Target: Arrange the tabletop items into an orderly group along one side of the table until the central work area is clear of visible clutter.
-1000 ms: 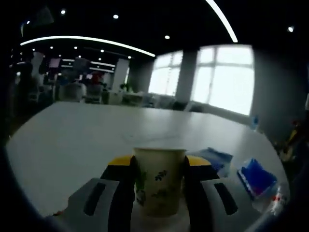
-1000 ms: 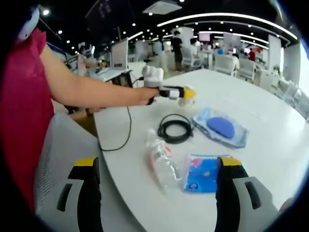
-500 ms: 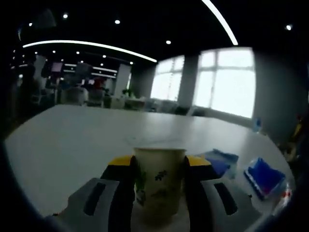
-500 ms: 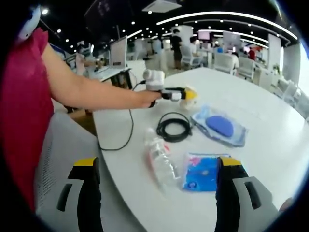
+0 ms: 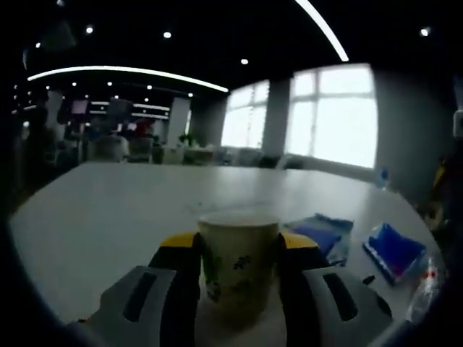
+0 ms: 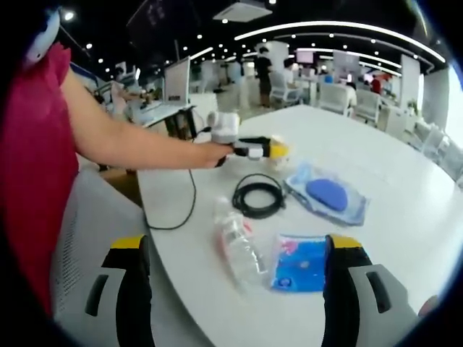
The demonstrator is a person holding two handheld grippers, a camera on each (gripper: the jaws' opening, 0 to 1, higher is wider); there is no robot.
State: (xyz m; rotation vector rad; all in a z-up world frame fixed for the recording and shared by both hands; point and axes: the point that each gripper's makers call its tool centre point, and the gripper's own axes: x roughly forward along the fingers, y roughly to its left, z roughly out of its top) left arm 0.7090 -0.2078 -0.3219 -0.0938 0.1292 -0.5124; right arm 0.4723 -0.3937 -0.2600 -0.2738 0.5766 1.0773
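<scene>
Two claws: left claw [image 5: 239, 289] grips paper cup [image 5: 238, 271]; right claw [image 6: 235, 289] gapes wide above table [image 6: 405, 217].

My jaws hide both sides of the paper cup [image 5: 238, 271], its base is cut off, and the bottle [image 5: 425, 288] at the edge is blurred.

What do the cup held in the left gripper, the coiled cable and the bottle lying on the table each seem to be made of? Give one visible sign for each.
Cup: probably paper, matte cream wall with a printed leaf pattern.
Coiled cable: likely rubber or plastic sheathing, black and smooth, lying in loose loops.
Bottle: apparently clear thin plastic; the table shows through it.
</scene>
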